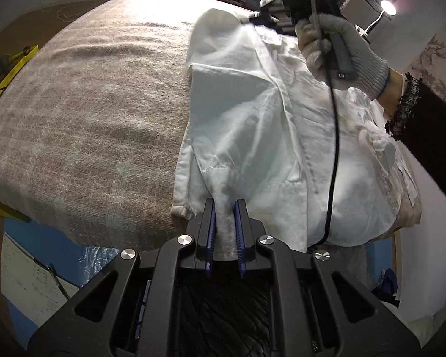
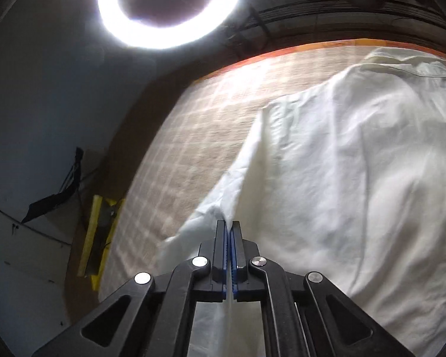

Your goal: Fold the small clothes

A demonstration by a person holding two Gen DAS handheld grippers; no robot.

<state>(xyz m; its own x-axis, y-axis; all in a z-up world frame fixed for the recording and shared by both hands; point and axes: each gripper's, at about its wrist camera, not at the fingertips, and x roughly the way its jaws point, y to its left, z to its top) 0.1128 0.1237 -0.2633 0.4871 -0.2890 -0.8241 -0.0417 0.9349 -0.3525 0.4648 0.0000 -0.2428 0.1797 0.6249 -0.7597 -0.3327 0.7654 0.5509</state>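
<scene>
A small white garment (image 1: 261, 136) lies on a beige woven cloth (image 1: 89, 113) that covers the table. My left gripper (image 1: 225, 205) is shut on a bunched near corner of the garment, with fabric filling the gap between its blue pads. My right gripper (image 2: 229, 226) is shut on a thin fold at another edge of the same garment (image 2: 356, 178) and lifts it off the cloth. In the left wrist view the right gripper (image 1: 270, 15) shows at the garment's far end, held by a gloved hand (image 1: 342, 47).
The beige cloth (image 2: 199, 125) stretches bare to the left of the garment. Yellow fittings (image 1: 6, 68) sit at the table's left edge. A ring light (image 2: 169, 6) glares overhead. A paper sheet (image 1: 29, 285) lies below the table's near edge.
</scene>
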